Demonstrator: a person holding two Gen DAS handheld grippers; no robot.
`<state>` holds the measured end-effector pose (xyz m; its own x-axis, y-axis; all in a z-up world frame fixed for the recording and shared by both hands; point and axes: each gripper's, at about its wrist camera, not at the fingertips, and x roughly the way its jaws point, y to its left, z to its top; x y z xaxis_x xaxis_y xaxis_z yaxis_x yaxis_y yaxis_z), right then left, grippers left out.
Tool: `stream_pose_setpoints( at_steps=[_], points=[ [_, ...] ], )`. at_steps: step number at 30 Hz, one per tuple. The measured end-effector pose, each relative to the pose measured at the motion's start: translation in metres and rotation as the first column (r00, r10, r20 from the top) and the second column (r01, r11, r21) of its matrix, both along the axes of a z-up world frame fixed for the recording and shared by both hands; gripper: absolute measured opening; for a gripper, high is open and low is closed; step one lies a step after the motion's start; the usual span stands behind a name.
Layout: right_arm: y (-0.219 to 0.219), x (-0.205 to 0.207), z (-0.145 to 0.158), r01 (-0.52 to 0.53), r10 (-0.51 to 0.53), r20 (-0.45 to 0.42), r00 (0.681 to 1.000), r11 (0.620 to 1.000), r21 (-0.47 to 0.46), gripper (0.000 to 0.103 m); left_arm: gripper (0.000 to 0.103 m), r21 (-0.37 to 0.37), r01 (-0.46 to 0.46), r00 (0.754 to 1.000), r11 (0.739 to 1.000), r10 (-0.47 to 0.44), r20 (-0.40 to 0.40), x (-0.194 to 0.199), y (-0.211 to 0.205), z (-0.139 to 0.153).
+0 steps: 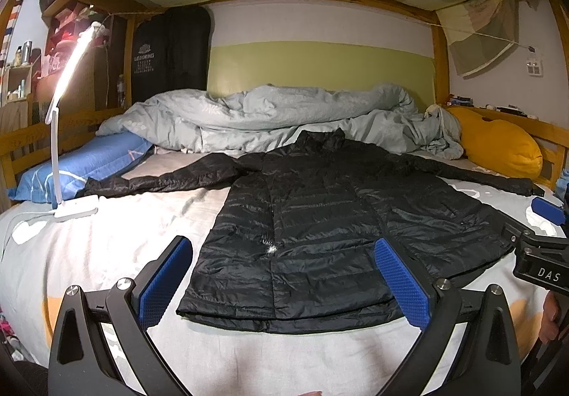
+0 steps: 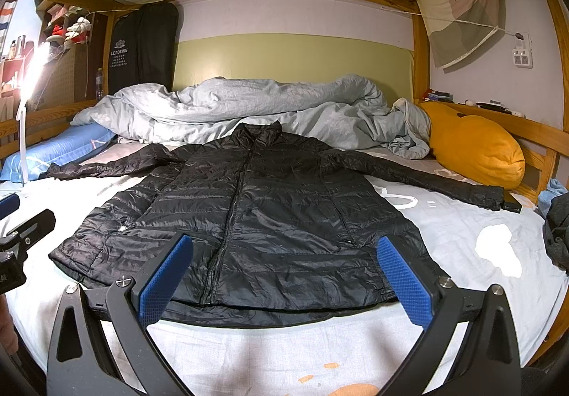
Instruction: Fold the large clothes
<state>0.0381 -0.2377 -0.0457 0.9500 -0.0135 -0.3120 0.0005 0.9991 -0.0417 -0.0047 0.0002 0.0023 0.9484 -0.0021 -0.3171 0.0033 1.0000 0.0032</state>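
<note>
Left gripper (image 1: 284, 284): we hold it low at the near edge of the bed, jaws spread wide and gripping nothing, framing the jacket's hem.
Right gripper (image 2: 284, 284): we keep it alongside, also at the near edge, jaws wide apart and empty, so both tools face the garment squarely.
Bed (image 2: 462, 229): its pale printed sheet carries everything; we see bare sheet on both sides of the coat, room enough for folding.
Jacket (image 2: 249, 211): a black quilted puffer lies flat, front up and zipped, in the middle of the bed, hem toward the near edge, collar toward the far edge. We judge it is spread this way so the folds can start from a smooth shape.
Sleeves: both stretch outward toward the left and right edges, not yet folded in; we judge they are the first parts to bring across.
Lamp (image 1: 67, 83): it stands at the left edge, lit and bent over the sheet, beside a blue pillow (image 1: 81, 165).
Yellow cushion (image 2: 476, 147): it rests at the right edge.
Duvet (image 1: 270, 118): it is bunched along the far edge, likely pushed back to free the surface.
</note>
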Motion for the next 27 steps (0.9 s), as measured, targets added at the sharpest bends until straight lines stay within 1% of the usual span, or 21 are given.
stream_pose_setpoints(
  at_steps=[27],
  points=[
    [0.0025,0.0003,0.0012,0.0,0.0,0.003,1.0,1.0,0.0,0.103,0.103,0.01,-0.001,1.0,1.0,0.001,-0.002,-0.0008,-0.0023,-0.0002]
  ],
)
